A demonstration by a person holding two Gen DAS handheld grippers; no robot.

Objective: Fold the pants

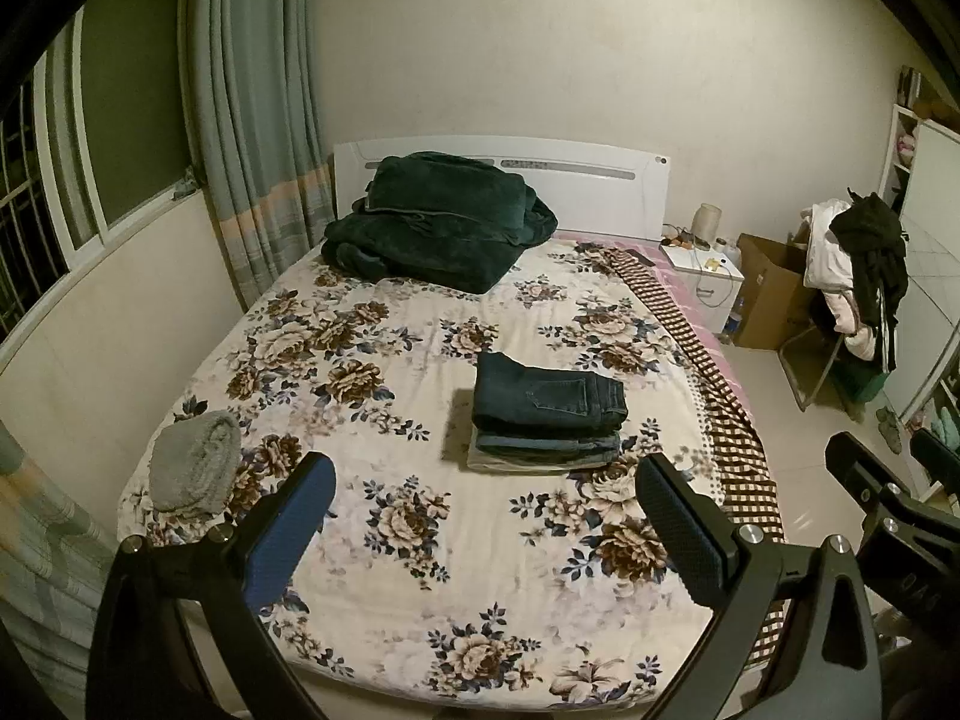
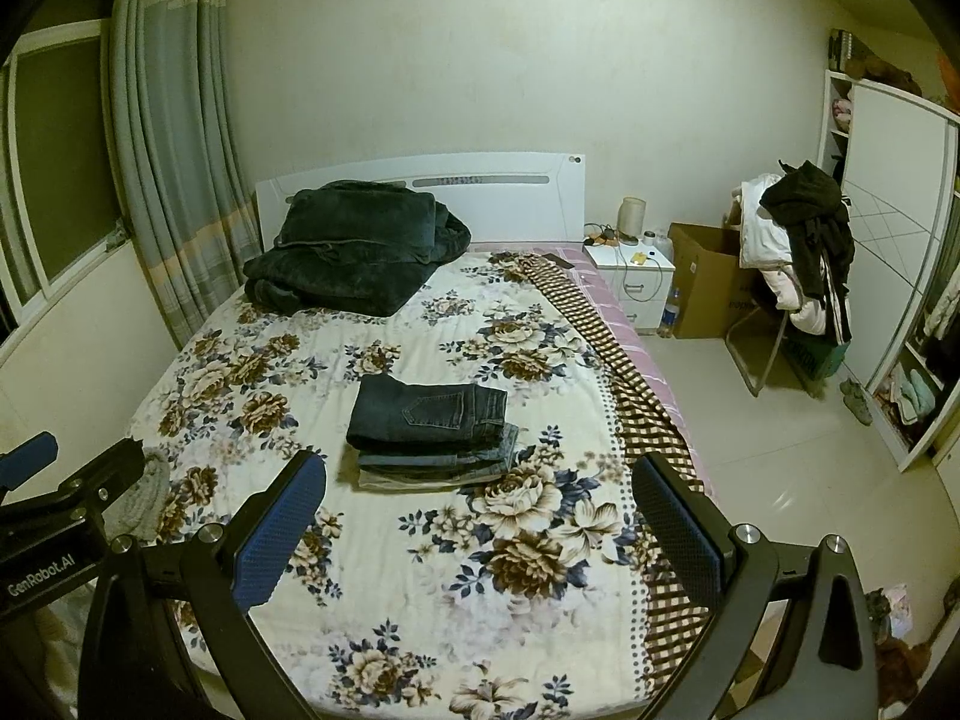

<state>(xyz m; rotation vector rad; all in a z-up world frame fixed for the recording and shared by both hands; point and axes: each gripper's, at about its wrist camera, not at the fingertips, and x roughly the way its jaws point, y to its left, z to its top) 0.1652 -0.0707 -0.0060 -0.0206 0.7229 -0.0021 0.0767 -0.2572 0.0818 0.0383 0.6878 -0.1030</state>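
Note:
A stack of folded pants (image 1: 546, 414) lies in the middle of the floral bed sheet (image 1: 420, 324), dark jeans on top, lighter ones beneath; it also shows in the right wrist view (image 2: 429, 426). My left gripper (image 1: 486, 522) is open and empty, held above the foot of the bed, well short of the stack. My right gripper (image 2: 480, 522) is open and empty, beside the left one. The right gripper's body shows at the right edge of the left wrist view (image 1: 888, 492).
A dark green blanket (image 1: 438, 222) lies folded at the headboard. A grey rolled cloth (image 1: 192, 462) sits at the bed's left front. A checked cloth (image 1: 720, 396) runs along the right edge. A nightstand (image 2: 636, 276), cardboard box (image 2: 708, 282) and clothes-laden chair (image 2: 798, 264) stand at the right.

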